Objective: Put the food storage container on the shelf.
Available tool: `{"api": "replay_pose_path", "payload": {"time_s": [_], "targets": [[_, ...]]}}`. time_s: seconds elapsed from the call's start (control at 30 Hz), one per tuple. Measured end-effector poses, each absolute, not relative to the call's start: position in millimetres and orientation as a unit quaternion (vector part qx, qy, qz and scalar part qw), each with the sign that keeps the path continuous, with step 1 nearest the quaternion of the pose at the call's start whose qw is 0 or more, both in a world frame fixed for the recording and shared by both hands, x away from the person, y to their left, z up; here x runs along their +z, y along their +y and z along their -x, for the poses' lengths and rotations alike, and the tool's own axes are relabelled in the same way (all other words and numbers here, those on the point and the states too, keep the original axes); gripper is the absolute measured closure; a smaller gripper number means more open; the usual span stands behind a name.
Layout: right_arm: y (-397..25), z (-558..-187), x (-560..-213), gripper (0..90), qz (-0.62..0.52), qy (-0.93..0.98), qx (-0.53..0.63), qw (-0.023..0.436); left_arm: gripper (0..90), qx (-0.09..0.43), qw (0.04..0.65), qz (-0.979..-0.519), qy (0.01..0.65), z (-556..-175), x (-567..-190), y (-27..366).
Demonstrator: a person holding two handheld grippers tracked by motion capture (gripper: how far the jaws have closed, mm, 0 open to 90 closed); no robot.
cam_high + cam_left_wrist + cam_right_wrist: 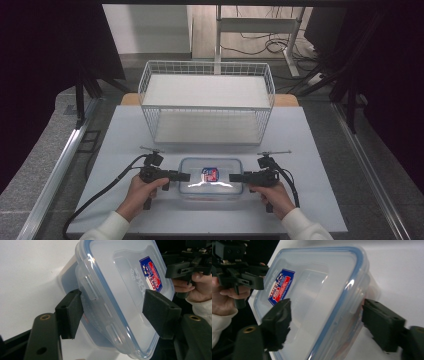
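On the white table [310,150], right at the near edge, sits a clear rectangular plastic food container [211,178] with a blue-rimmed snap lid and a red and blue label on top. Behind it there's a white wire two-shelf rack [206,102].

Left gripper [184,176] comes in from the container's left end, right gripper [234,177] from the right end, so they're facing each other across it.

From the left gripper view, the jaws are spread wide with the container's end [120,297] sitting between them, one pad over the lid, the other by the side wall, neither clamped on it as far as I can see. Same deal in the right gripper view: jaws wide, straddling the container [317,302], not squeezing it.
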State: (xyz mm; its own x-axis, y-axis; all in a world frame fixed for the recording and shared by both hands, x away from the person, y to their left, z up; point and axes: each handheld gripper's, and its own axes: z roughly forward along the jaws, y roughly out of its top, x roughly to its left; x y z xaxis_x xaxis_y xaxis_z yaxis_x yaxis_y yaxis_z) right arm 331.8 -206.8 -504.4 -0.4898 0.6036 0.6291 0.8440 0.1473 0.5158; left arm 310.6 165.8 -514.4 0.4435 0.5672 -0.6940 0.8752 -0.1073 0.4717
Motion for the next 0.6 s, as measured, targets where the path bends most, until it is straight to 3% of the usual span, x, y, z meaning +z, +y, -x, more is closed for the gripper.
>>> {"api": "replay_pose_path", "payload": {"time_s": [0.27,0.6], "targets": [[-213,-324,-496,42.8,0.495,-0.733,-0.446,0.139,40.2,-0.162,0.451,-0.724,0.495,-301,-509,168],[-217,-312,-489,47.8,0.488,-0.732,-0.457,0.131,47.1,-0.141,0.459,-0.734,0.48,-287,-499,170]]}}
